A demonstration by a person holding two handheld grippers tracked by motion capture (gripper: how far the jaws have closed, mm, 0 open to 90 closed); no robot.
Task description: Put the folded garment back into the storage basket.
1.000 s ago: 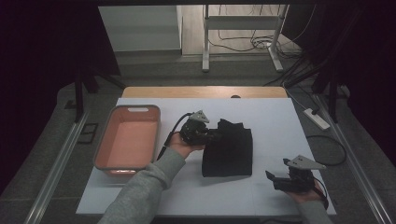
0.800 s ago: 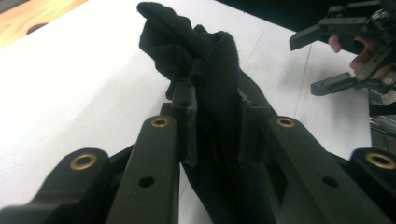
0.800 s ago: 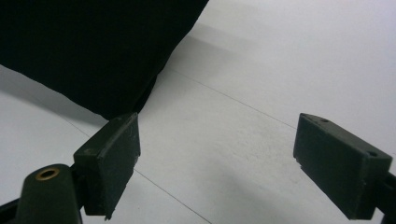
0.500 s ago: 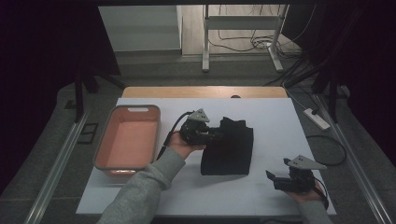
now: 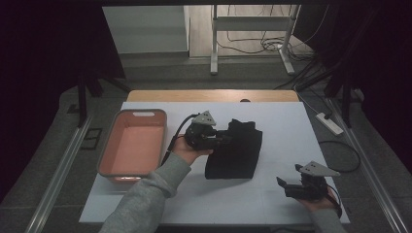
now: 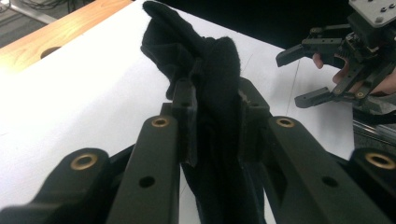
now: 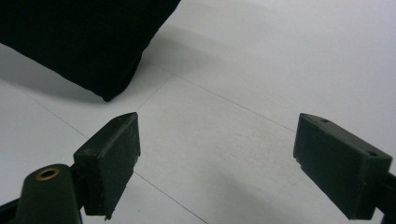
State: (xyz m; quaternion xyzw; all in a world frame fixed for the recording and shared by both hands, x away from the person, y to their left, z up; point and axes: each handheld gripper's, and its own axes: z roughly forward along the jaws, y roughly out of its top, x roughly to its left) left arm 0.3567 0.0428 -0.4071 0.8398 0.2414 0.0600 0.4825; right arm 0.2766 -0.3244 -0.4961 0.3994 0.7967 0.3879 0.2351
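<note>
1. Jaws of the left gripper (image 6: 215, 105) are clamped on a bunched fold of the black folded cloth garment (image 5: 235, 150), fabric pinched tight between both pads; a tuft of it stands up above the fingertips in the left gripper view.
2. Right gripper (image 7: 217, 158) has its jaws spread wide with nothing between them, just bare tabletop beneath; in the high view it sits near the table's front right corner (image 5: 291, 187), well apart from the garment.
3. Black garment lies near the middle of the white table (image 5: 282, 126), with its long axis running from the near edge toward the far edge, slightly slanted. Its far left part is lifted and gathered where the left gripper (image 5: 218, 141) grips it; the rest rests flat.
4. One corner of the garment (image 7: 112, 91) shows in the right gripper view, pointing toward that gripper's jaws.
5. Salmon-pink rectangular plastic tub (image 5: 109, 160) stands on the left of the table, beside the person's grey-sleeved left forearm (image 5: 145, 194).
6. No brand, label or readable writing can be made out on the garment, the tub or the grippers.
</note>
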